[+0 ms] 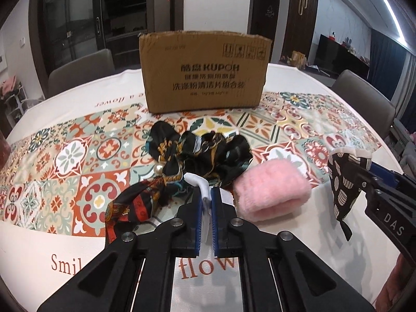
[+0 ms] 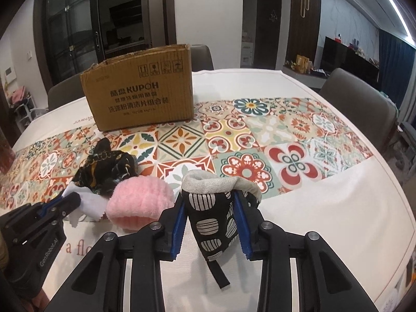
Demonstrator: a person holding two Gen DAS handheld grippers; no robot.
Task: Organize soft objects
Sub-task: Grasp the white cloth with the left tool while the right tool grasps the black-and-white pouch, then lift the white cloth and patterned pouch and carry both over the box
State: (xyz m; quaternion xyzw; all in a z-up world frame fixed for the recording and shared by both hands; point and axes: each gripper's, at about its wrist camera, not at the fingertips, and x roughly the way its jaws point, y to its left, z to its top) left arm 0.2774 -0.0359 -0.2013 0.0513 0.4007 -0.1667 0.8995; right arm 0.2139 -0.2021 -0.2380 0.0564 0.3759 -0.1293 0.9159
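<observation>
My left gripper [image 1: 206,195] is shut on a white cloth [image 1: 201,186] that lies at the near edge of a pile of black patterned scarves [image 1: 197,153]. The cloth also shows in the right wrist view [image 2: 88,205]. A pink fluffy roll [image 1: 270,192] lies just right of the pile; it also shows in the right wrist view [image 2: 140,202]. My right gripper [image 2: 210,202] is shut on a black oven mitt with white ovals [image 2: 213,215] and holds it above the table. The mitt hangs at the right of the left wrist view [image 1: 343,182].
A brown cardboard box [image 1: 204,72] stands on the far side of the table; it also shows in the right wrist view [image 2: 139,95]. The table carries a tile-patterned cloth [image 2: 260,140]. Grey chairs [image 2: 361,98] stand around the far edge.
</observation>
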